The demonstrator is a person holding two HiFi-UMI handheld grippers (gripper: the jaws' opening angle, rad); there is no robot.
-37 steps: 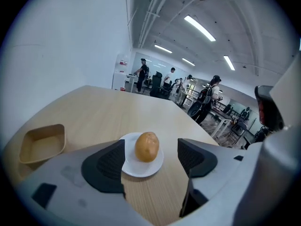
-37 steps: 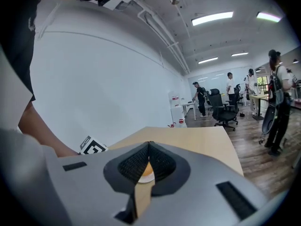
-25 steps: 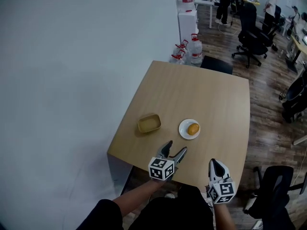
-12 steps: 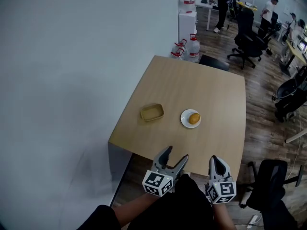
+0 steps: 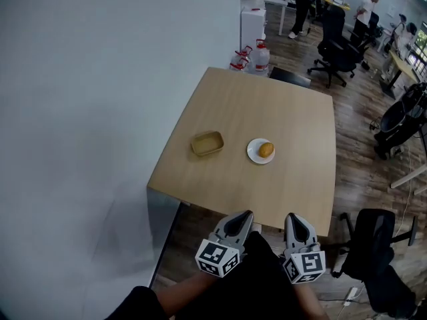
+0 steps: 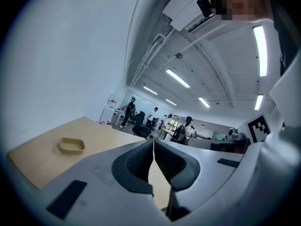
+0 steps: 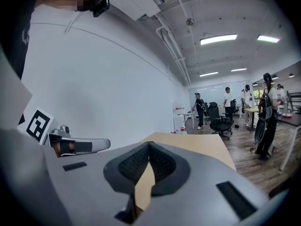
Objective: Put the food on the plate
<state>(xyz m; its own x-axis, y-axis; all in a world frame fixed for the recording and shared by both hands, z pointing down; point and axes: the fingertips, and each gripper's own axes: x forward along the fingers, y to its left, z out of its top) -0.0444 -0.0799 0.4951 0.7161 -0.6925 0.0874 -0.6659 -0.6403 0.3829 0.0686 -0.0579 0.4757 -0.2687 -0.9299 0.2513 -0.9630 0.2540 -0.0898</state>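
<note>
Tan table [image 5: 280,105] against white wall [image 5: 100,112]. Small shallow tray [image 5: 207,143] on the left side. White plate [image 5: 254,155] just right of it, not touching, w/ the food [image 5: 266,150] on it, a round golden-brown piece. Both tools sit off the table's near edge, well apart from the plate. L gripper [image 5: 244,215]: jaws just closed, pads meeting, nothing btwn them. R gripper [image 5: 294,217] beside it: jaws together, empty. Black office chair [image 5: 370,252] on the floor, far right.
</note>
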